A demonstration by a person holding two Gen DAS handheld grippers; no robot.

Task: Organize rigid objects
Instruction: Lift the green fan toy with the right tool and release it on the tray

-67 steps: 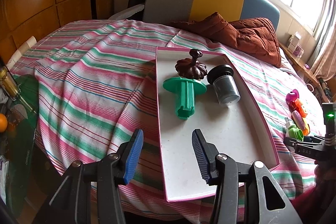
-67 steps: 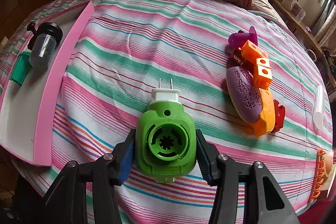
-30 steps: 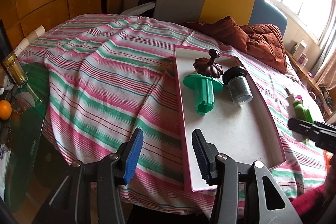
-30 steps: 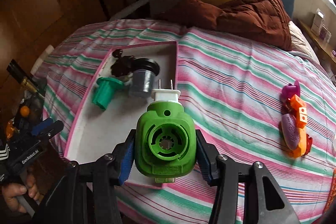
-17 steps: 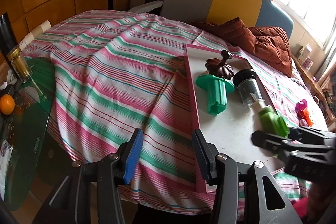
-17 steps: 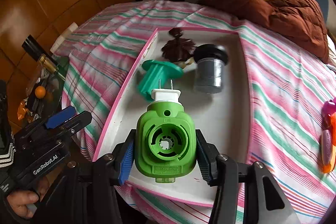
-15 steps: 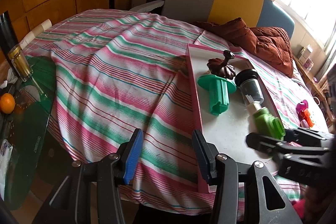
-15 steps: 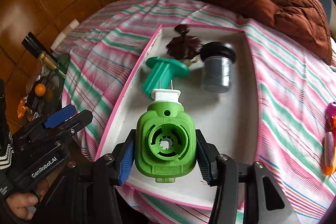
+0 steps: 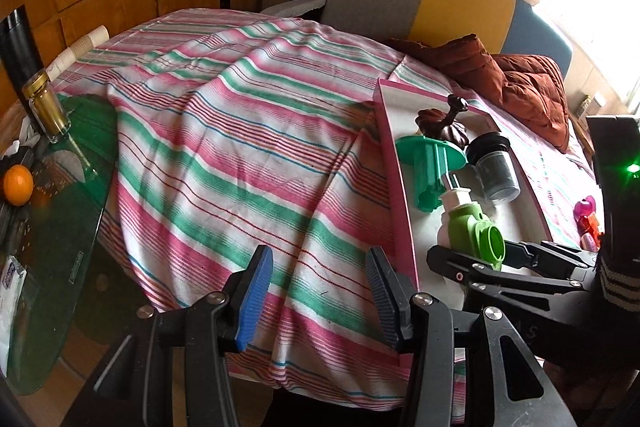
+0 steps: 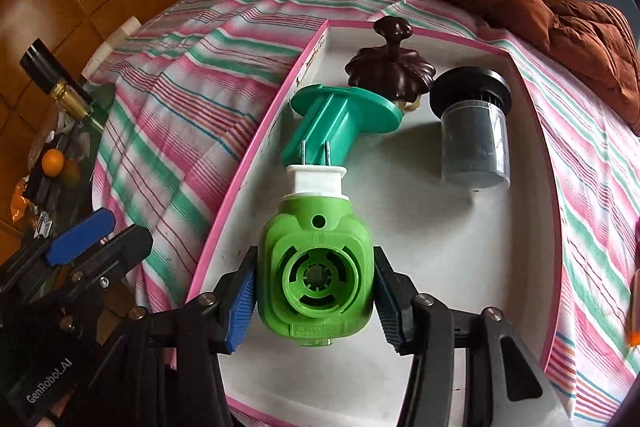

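My right gripper (image 10: 314, 301) is shut on a green plug-in device (image 10: 316, 267) with a white two-pin end, held low over the pink-rimmed white tray (image 10: 460, 243). In the tray lie a teal flanged piece (image 10: 340, 119), a dark brown knobbed lid (image 10: 390, 67) and a dark jar with a black cap (image 10: 474, 131). The left wrist view shows the same green device (image 9: 472, 227) over the tray (image 9: 396, 187), gripped by the right gripper (image 9: 476, 255). My left gripper (image 9: 316, 291) is open with nothing between its fingers, above the striped cloth left of the tray.
A striped cloth (image 9: 224, 131) covers the bed, with a brown quilt (image 9: 520, 87) at the far right. Small colourful toys (image 9: 586, 219) lie right of the tray. A green glass table (image 9: 44, 227) at left bears an orange (image 9: 18, 185) and a gold-capped jar (image 9: 44, 107).
The right gripper has carried the green device leftward from the striped cloth to over the tray and lowered it close behind the teal piece. The left gripper has stayed put.
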